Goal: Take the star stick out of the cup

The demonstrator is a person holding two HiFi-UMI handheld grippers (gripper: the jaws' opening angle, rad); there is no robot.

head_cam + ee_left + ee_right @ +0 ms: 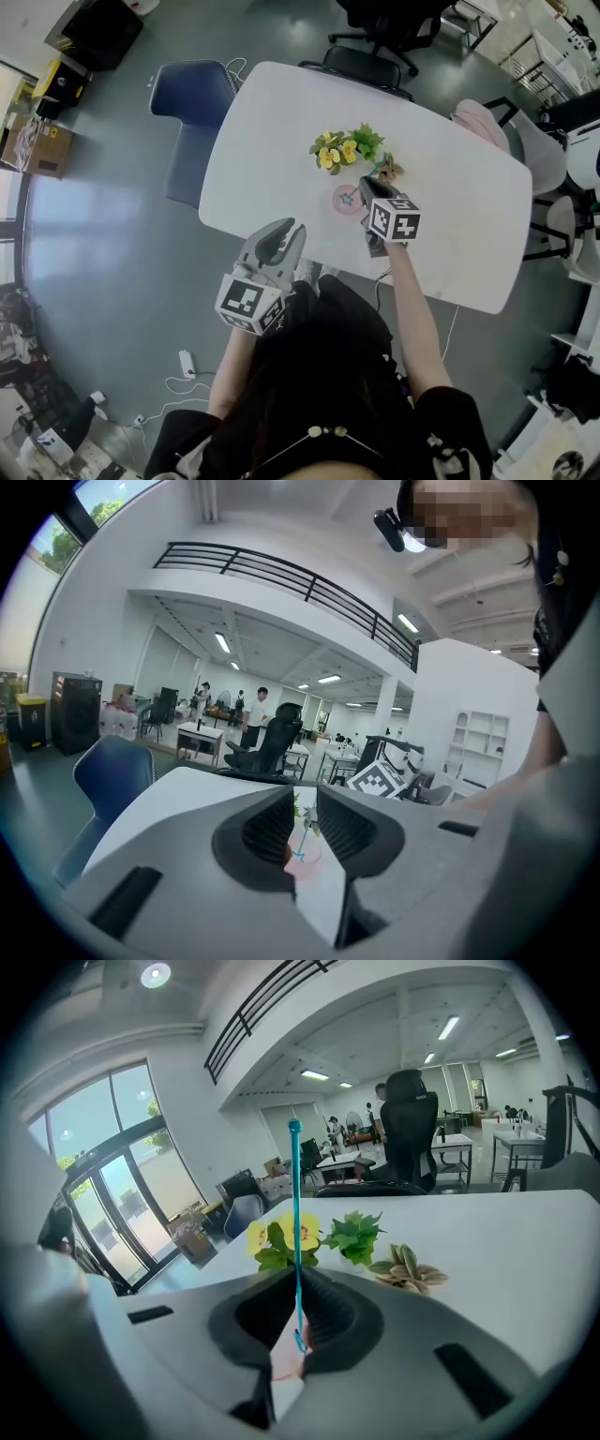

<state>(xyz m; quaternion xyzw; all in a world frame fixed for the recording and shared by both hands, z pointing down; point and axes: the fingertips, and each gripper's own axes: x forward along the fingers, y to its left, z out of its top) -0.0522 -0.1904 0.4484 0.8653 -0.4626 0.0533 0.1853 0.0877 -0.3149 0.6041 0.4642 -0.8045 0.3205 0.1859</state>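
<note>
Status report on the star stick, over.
Right tongs shut on star stick. Stick's star end in pink cup. Left tongs open, empty. Flowers beyond cup.

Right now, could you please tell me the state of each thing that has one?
stick: upright, lower end in the cup, clamped between the right jaws.
cup: upright, stick inside.
right gripper: shut on the stick.
left gripper: open, empty.

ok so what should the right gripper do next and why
Probably a slow, straight lift of the right gripper. Its jaws are shut on the upright star stick, whose lower end seems to sit in the pink cup beneath them. The left gripper is open, away from the cup, so nothing steadies it.
</note>
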